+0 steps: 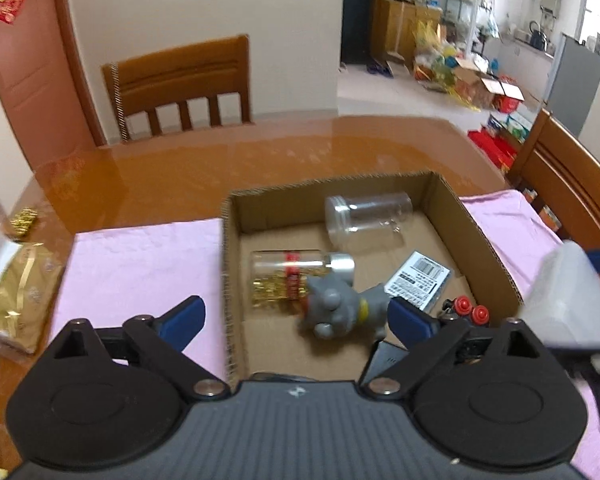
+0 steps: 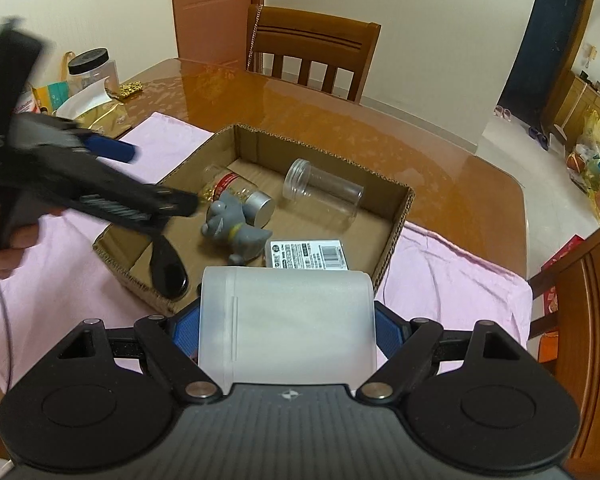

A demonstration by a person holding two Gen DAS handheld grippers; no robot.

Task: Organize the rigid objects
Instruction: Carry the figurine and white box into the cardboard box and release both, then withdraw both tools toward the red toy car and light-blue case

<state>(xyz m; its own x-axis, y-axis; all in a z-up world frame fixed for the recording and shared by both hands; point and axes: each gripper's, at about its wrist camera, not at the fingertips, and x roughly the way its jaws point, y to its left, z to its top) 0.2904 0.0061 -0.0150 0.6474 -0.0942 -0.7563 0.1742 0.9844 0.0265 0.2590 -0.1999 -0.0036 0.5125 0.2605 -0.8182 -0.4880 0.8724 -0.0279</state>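
two grippers are over a shallow brown cardboard box [image 2: 396,216] that sits on a pink cloth [image 1: 140,264] on a shiny brown wooden table [image 1: 220,160]. the right gripper [image 2: 288,332] holds a cloudy white plastic container [image 2: 288,320] between its blue fingers [image 2: 386,330], which press on both of its sides. the container is up in the air, just above the near wall of the box. from the left camera it shows blurred at the right, beside the box. the left gripper [image 1: 296,316] has its blue fingers [image 1: 184,320] spread wide, and they hold nothing. it hangs over the near left part of the box. inside the box, a clear plastic jar with no lid [image 1: 368,216] lies on its side near the far wall. a glass bottle with a silver cap and gold bits inside [image 1: 296,276] lies on its side too. a grey toy animal with a yellow collar [image 1: 340,308] lies touching that bottle by its cap end. a small flat white pack with a barcode [image 2: 306,256] lies next to the toy. two little red round knobs [image 1: 472,310] sit in the near right corner. a black flat thing [image 2: 166,268] lies in the near left corner, and i cannot tell what it is. a gold bag [image 1: 16,288] lies on the table left of the cloth. two brown wooden chairs [image 1: 180,88] stand at the table.
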